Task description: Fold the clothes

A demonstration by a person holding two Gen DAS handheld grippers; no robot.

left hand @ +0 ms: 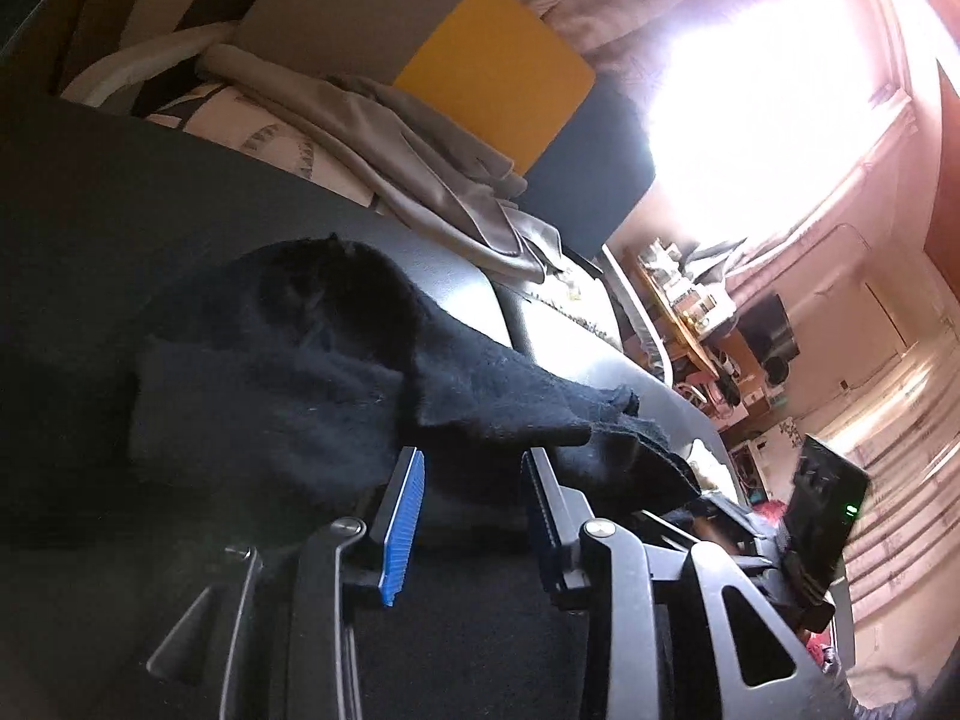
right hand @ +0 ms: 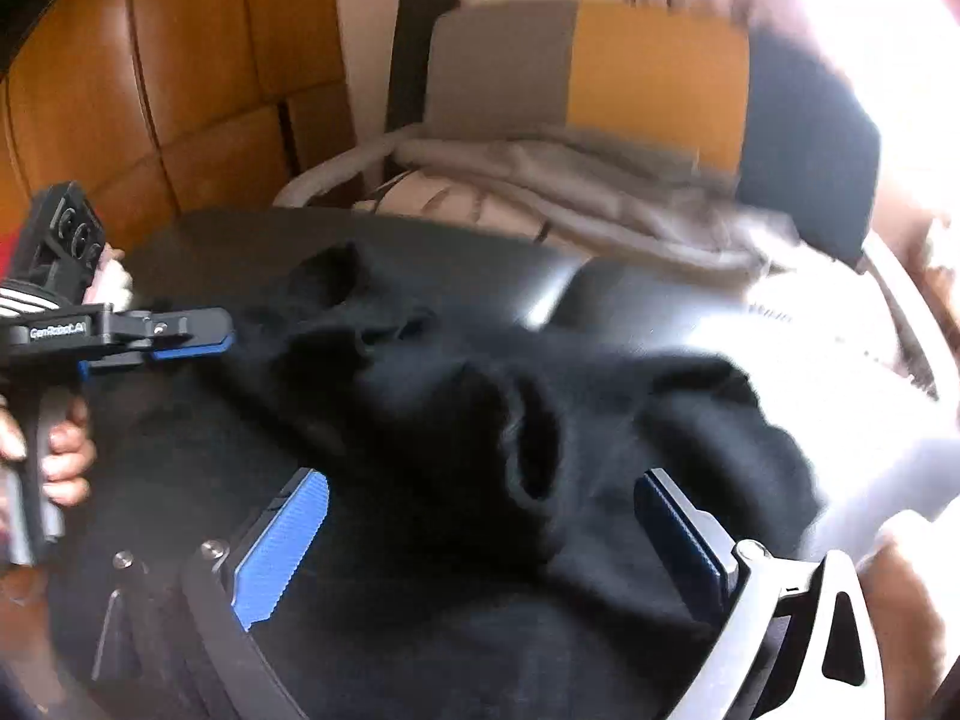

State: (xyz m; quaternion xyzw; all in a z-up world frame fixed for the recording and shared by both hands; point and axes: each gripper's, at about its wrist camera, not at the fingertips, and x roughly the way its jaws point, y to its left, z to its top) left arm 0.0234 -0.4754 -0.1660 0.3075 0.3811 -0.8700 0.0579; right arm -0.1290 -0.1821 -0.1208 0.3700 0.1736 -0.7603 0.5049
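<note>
A crumpled black garment (left hand: 336,360) lies on a dark round table (left hand: 120,192). In the left wrist view my left gripper (left hand: 471,480) stands open, and the garment's near edge lies just past its blue pads (left hand: 402,516) with no cloth pinched. In the right wrist view the black garment (right hand: 540,396) spreads under and between the wide-apart fingers of my right gripper (right hand: 486,516), whose pads (right hand: 282,546) do not press on it. The left gripper (right hand: 210,336), held in a hand (right hand: 66,456), points at the garment's left edge.
A heap of grey cloth (right hand: 570,180) lies behind the table against a grey, yellow and dark cushion (right hand: 654,78). Wooden panels (right hand: 150,90) stand at the back left. A bright window (left hand: 768,120) and a cluttered shelf (left hand: 690,312) are to the right.
</note>
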